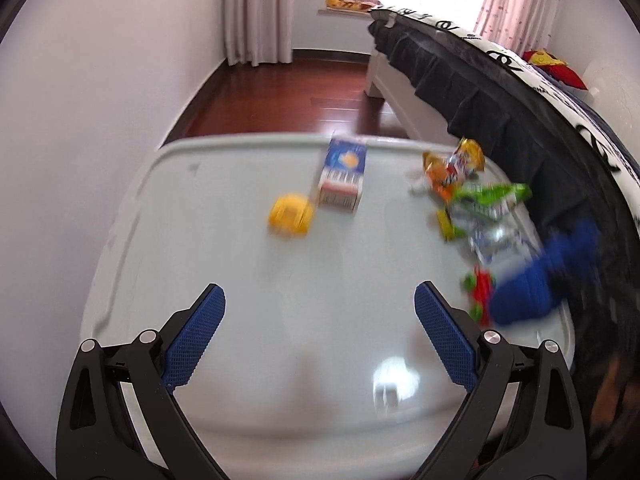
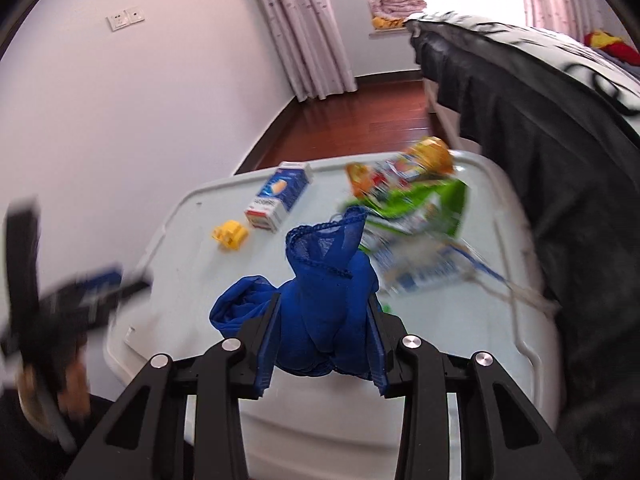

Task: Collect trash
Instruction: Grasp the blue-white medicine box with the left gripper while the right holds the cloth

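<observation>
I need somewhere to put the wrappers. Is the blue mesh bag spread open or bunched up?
Bunched up. The right gripper clamps the bag as a crumpled wad, its corded rim folded above the pads.

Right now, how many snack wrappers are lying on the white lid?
3 that can be told apart, overlapping by the bed-side edge: the orange wrapper farthest, the green wrapper next, the blue-and-white wrapper nearest. Blur may hide more.

— What trash lies on the pale lid (image 2: 168, 248)?
— A blue-and-white carton (image 2: 279, 197) on its side, a small yellow piece (image 2: 230, 234) just beside it, crumpled orange (image 2: 400, 170) and green (image 2: 420, 208) wrappers near the bunched blue mesh bag (image 2: 324, 312).
</observation>
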Tool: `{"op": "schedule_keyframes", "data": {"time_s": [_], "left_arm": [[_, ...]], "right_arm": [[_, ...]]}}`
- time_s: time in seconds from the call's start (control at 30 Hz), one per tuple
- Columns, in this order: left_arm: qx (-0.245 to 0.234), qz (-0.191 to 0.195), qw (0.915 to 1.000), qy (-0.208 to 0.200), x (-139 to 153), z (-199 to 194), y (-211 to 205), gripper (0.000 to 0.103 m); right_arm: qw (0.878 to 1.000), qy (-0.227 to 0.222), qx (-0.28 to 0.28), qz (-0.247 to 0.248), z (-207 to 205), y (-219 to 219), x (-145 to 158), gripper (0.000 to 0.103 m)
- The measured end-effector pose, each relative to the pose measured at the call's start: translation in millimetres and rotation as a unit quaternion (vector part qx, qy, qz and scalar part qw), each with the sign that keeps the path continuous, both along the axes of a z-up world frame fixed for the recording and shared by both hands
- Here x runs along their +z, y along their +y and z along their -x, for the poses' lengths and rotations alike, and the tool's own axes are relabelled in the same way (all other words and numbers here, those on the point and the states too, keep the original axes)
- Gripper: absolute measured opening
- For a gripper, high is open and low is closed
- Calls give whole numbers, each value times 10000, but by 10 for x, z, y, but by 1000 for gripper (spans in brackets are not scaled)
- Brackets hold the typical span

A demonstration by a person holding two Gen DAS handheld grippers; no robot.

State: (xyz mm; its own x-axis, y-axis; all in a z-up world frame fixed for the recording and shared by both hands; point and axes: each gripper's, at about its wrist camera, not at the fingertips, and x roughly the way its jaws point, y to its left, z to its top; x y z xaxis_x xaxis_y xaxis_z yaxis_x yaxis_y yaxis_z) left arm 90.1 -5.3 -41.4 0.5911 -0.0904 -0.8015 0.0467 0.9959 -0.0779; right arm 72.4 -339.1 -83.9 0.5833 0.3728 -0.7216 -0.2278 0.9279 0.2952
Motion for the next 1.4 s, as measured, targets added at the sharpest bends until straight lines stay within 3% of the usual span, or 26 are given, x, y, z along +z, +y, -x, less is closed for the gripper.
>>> {"op": "schedule_keyframes", "data": {"time_s": [0.23, 0.37, 0.63, 0.8, 0.87, 0.9, 0.93, 1.1, 1.23, 1.4], "left_arm": [[-211, 19, 9991, 361, -211, -1115, -335, 93], [-176, 44, 9984, 530, -378, -1522, -458, 93], [-125, -386, 9959, 809, -735, -2094, -577, 93], [63, -398, 9933, 1084, -1002, -2276, -482, 93], [162, -484, 9942, 949, -1046, -2300, -464, 82], [113, -480, 9955, 804, -1016, -2286, -482, 52], [22, -596, 9957, 707, -975, -2270, -537, 50], [97, -958, 9938, 560, -980, -2195, -632, 50], [234, -958, 9938, 510, -913, -2125, -630, 49], [181, -907, 9955, 228, -612, -1905, -624, 49]], "right_arm": [[9997, 8, -230, -103, 76, -242, -153, 37], [9994, 59, -250, -232, 9, -320, -215, 38], [9990, 112, -245, -369, -59, -389, -261, 38], [9990, 85, -228, -381, -68, -383, -260, 38], [9990, 88, -216, -391, -67, -377, -255, 38], [9990, 87, -214, -392, -68, -375, -254, 38], [9990, 88, -216, -386, -68, -374, -254, 38], [9987, 114, -244, -431, -63, -386, -246, 38], [9987, 112, -267, -410, -63, -379, -236, 38], [9989, 110, -301, -343, -69, -351, -241, 38]]}}
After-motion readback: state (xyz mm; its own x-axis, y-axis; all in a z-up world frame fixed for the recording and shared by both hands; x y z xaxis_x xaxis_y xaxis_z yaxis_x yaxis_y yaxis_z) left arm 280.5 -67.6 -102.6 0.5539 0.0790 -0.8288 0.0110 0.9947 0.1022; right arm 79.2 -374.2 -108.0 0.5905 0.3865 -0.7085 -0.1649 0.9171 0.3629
